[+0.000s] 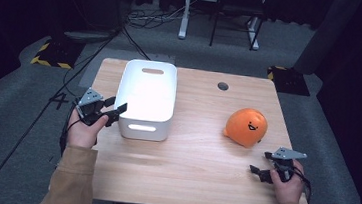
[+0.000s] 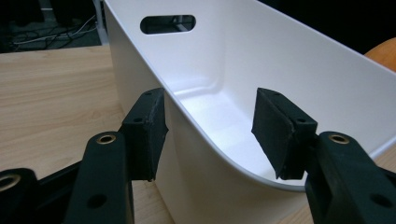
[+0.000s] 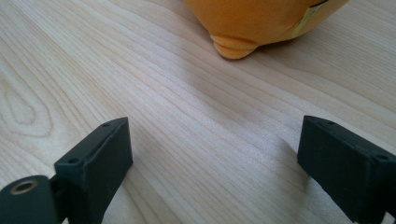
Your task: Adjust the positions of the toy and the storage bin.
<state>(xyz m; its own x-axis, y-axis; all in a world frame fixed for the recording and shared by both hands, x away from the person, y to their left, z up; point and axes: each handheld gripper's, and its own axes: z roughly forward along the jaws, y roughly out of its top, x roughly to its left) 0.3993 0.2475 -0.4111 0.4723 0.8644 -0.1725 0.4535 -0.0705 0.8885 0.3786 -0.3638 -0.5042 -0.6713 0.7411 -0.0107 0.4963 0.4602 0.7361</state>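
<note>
1. No brand, label or readable writing is showing; the only marking is a drawn smiling face on the orange plush toy (image 1: 246, 127).
2. The room is lying dark around a grey carpeted floor (image 1: 12, 111), with black cables (image 1: 152, 16) trailing across it, yellow-and-black hazard tape (image 1: 50, 54) at two spots and white furniture legs (image 1: 185, 12) standing at the back.
3. The surface (image 1: 187, 168) is a light wooden top with a round cable hole (image 1: 223, 86) near its far edge.
4. The white bin (image 1: 148, 99) is sitting on the left half of the surface, with oval handle slots in its short walls; its inside is showing bare white in the left gripper view.
5. The orange plush toy is lying on the right half, well apart from the bin.
6. The left tongs (image 2: 210, 135) are straddling the bin's near-left corner, one pad (image 2: 149, 133) outside against the wall and the other (image 2: 278, 135) inside; they are as closed as they get, clamped on the bin's rim.
7. The right tongs (image 3: 215, 168) are resting low over bare wood near the surface's right front edge, jaws wide apart and holding nothing, with the toy just beyond them.
</note>
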